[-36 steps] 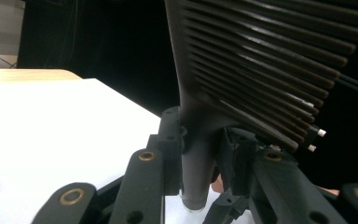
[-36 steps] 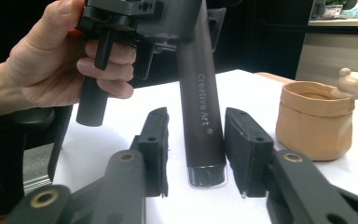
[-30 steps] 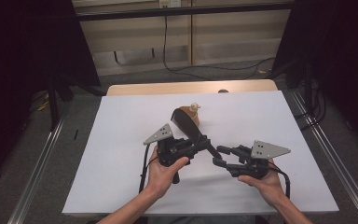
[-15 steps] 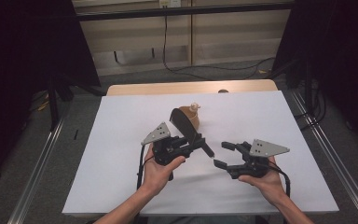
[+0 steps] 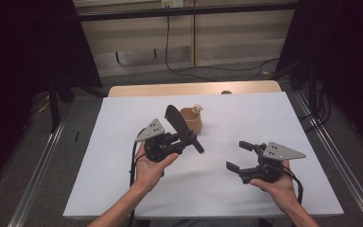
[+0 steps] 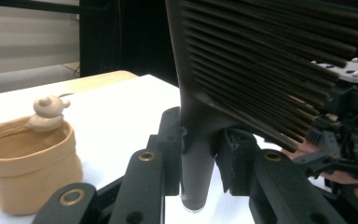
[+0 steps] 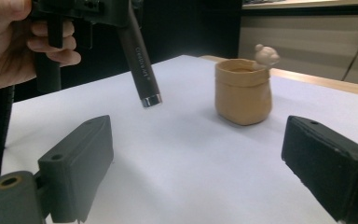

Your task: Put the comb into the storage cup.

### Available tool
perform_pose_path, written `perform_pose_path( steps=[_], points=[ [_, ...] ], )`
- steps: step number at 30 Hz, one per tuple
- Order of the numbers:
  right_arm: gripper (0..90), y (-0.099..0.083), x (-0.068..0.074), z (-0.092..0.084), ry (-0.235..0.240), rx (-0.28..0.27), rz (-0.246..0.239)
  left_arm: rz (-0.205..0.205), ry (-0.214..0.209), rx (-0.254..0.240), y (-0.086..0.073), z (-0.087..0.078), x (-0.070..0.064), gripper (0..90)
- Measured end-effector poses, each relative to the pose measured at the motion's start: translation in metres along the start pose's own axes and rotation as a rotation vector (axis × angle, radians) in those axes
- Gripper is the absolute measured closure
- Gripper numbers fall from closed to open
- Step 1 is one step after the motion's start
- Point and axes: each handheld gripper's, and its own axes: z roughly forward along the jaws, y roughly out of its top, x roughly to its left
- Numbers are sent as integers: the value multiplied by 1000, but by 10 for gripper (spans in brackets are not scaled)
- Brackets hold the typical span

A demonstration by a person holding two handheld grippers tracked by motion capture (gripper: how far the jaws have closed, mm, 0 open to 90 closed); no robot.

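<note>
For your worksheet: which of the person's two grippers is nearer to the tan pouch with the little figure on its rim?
Left. The left gripper, holding the black comb, sits just beside the tan pouch; the right gripper is open, farther off.

One black brush is counted, one tan cup beside it, and two grippers.

Laboratory recording bay; white-covered table between metal floor rails; black curtains; loose cables beneath a wall socket.
</note>
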Motion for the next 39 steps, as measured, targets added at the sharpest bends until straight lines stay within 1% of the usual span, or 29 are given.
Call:
perform_pose_path(
  steps=[3, 4, 5, 7, 8, 9, 11, 13, 14, 15, 18, 20, 21, 24, 25, 26, 27, 28, 29, 30, 31, 32, 33, 34, 35, 36, 37, 38, 39],
  points=[
    [59, -1, -1, -5, -31, -3, 8, -2, 15, 6, 0, -1, 3, 729],
    [55, -1, -1, -5, -37, -4, 8, 0, 4, 11, 1, -2, 5, 729],
    [51, -1, -1, -7, -47, -1, 9, -11, 17, 8, 1, -2, 6, 729],
    [39, -1, 1, -8, -57, 1, 14, -12, 13, 18, 1, -2, 9, 728],
    [17, 0, 2, -8, -81, 4, 8, -8, 9, 23, 1, -2, 11, 728],
    [10, 1, 3, -8, -97, 6, 0, -8, 26, 20, 0, -1, 12, 729],
    [18, 3, 5, -12, -118, -2, -28, -10, 20, 36, 0, -2, 16, 728],
    [18, 3, 6, -15, -122, -1, -21, -13, 50, 39, 0, -1, 18, 729],
    [17, 1, 6, -18, -136, -1, -15, -14, 34, 39, 0, -2, 20, 729],
    [18, 0, 5, -20, -143, 0, -13, -15, 48, 41, 0, -2, 20, 728],
    [7, -7, 4, -28, -171, 17, 9, -13, 45, 43, 2, -2, 22, 729],
    [4, -10, 4, -32, -188, 25, 10, -6, 61, 43, 3, -2, 22, 729],
    [6, -10, 3, -34, -196, 26, 5, -3, 55, 47, 3, -2, 22, 728],
    [6, -13, 3, -40, -239, 19, -10, 12, 67, 55, 2, 0, 21, 729],
    [5, -14, 3, -41, -252, 12, -13, 20, 61, 62, 2, 1, 21, 729],
    [6, -17, 2, -43, -274, 11, -22, 21, 64, 63, 2, 1, 21, 729],
    [6, -19, 1, -43, -289, 16, -23, 25, 77, 63, 2, 1, 21, 728],
    [9, -22, 1, -45, -330, 24, -17, 27, 82, 60, 3, 1, 20, 729],
    [17, -24, 0, -45, -348, 25, -16, 34, 81, 60, 4, 0, 21, 729],
    [15, -26, 0, -46, -360, 30, -9, 36, 101, 58, 5, 0, 20, 729],
    [9, -26, 0, -47, -368, 21, 0, 47, 109, 59, 6, 0, 20, 729],
    [9, -25, 0, -48, -373, 8, 0, 53, 88, 61, 7, -1, 21, 729],
    [9, -24, 0, -49, -380, 0, -6, 55, 108, 59, 8, -1, 20, 729],
    [9, -23, 0, -50, -388, -10, -7, 56, 92, 63, 9, -2, 22, 729],
    [9, -23, 0, -51, -393, -14, -12, 56, 113, 59, 11, -2, 22, 729],
    [7, -23, 1, -51, -394, -20, -11, 59, 123, 57, 12, -2, 23, 729],
    [7, -23, 1, -52, -401, -25, -14, 58, 103, 57, 14, -2, 25, 729],
    [7, -23, 2, -52, -403, -31, -9, 60, 128, 55, 15, -2, 26, 729],
    [7, -23, 3, -52, -401, -32, -14, 65, 126, 59, 16, -2, 28, 729]
  ],
)
